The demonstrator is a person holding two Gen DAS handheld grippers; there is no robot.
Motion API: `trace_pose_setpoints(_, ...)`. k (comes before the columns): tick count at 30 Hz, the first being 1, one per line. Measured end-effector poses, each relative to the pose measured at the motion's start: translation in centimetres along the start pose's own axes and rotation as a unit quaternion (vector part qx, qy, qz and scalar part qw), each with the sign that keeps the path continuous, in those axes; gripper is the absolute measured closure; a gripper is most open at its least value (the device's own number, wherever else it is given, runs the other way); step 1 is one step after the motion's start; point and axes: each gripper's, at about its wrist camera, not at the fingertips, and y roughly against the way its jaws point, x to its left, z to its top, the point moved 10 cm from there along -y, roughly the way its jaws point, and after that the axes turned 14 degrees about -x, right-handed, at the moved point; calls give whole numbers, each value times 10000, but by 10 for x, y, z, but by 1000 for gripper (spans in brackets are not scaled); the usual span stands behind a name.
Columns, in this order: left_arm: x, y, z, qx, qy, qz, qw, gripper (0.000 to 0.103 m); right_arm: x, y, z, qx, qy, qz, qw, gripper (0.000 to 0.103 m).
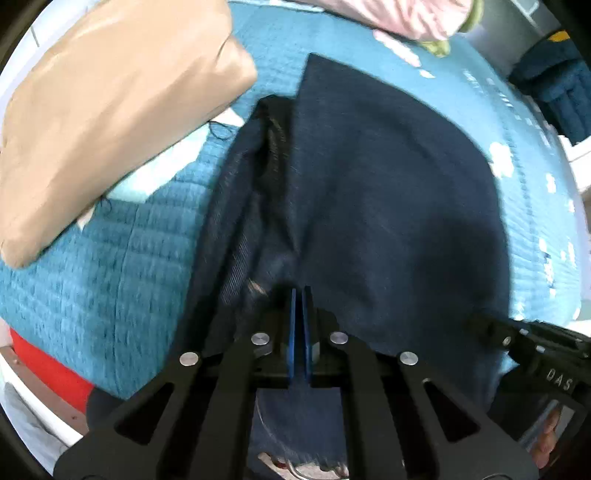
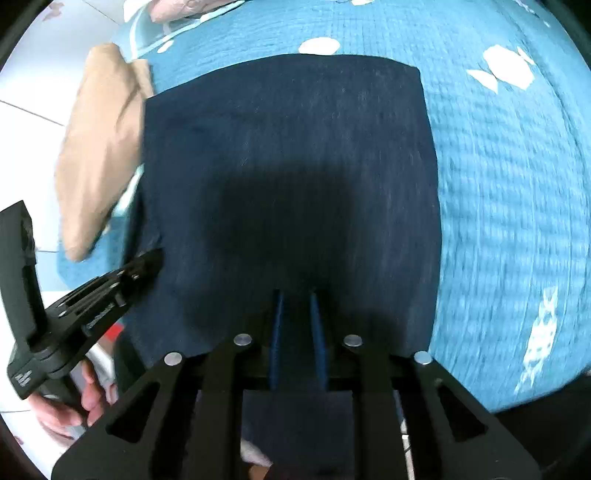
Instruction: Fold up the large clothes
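A: Biggest thing first: what is it all lying on?

B: A bed (image 2: 498, 192) under a teal quilted cover with white shapes. On it lies 1 dark navy garment (image 2: 288, 155), denim-like in weave, already doubled over so its far edge sits square and flat on the cover. A tan pillow (image 1: 110, 122) lies just beside its left side, and some pink fabric (image 1: 406, 14) sits at the head of the bed.

A: How will the garment handle?

B: I'd judge it heavy for cloth, soft but with body. It should drape rather than crumple, hold a crease, and not slip easily from rubber pads. Nothing fragile about it.

A: And the 2 tools?

B: The left hand-held gripper (image 1: 300, 295) has its blue pads practically together, pinching the near edge of the cloth close to the bunched seam side. The right hand-held gripper (image 2: 298, 295) has its pads a little apart, with a thicker fold of the same near edge clamped between them.

A: Good places to hold?

B: I think so: both near corners, well apart, so the edge stays taut and carries over evenly. Taking hems or seams is safest, since 1 layer alone could slide away from the stack.
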Motion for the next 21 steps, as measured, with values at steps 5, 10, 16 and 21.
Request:
trace_pose_setpoints(5, -9, 30, -41, 172, 3, -236, 9996, 98, 23, 23, -50, 286, 345, 187, 9988, 87)
trace_pose_setpoints(10, 6, 8, -81, 549, 365, -439, 9969, 99, 6, -24, -76, 570, 296, -171, 9978, 91)
trace_pose_setpoints(16, 11, 8, -76, 596, 600, -525, 9950, 99, 4, -39, -69, 611, -162, -21, 9980, 102)
trace_pose_setpoints(21, 5, 41, -71, 373, 628, -794, 9942, 35, 14, -12, -71, 556, -234, 485, 9970, 81)
